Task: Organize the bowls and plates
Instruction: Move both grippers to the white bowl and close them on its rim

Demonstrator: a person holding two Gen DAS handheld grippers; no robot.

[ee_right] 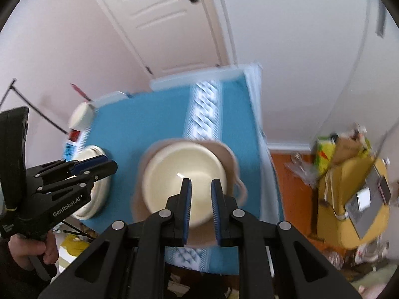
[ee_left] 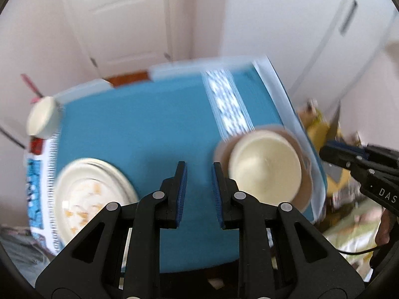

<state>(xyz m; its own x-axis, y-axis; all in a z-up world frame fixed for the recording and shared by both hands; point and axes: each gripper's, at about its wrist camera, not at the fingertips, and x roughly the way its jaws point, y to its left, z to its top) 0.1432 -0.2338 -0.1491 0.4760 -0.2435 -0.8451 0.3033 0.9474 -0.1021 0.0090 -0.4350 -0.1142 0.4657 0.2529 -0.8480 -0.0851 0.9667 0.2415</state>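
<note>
Both claws up over the blue table, nothing in either one

The left gripper (ee_left: 199, 174) hangs over bare blue tablecloth (ee_left: 149, 124) with only a narrow gap between its pads – empty. The right gripper (ee_right: 201, 194) looks the same, nearly closed on nothing, right above the cream bowl (ee_right: 184, 174), which sits inside a wider tan bowl (ee_right: 229, 159) near the table's right edge. A stack of cream plates (ee_left: 92, 194) sits on the left side, well apart from the bowls. Everything's motion-blurred.

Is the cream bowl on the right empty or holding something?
Empty: the bowl shows a bare cream inside in the right wrist view, sitting upright in a brown dish.
</note>
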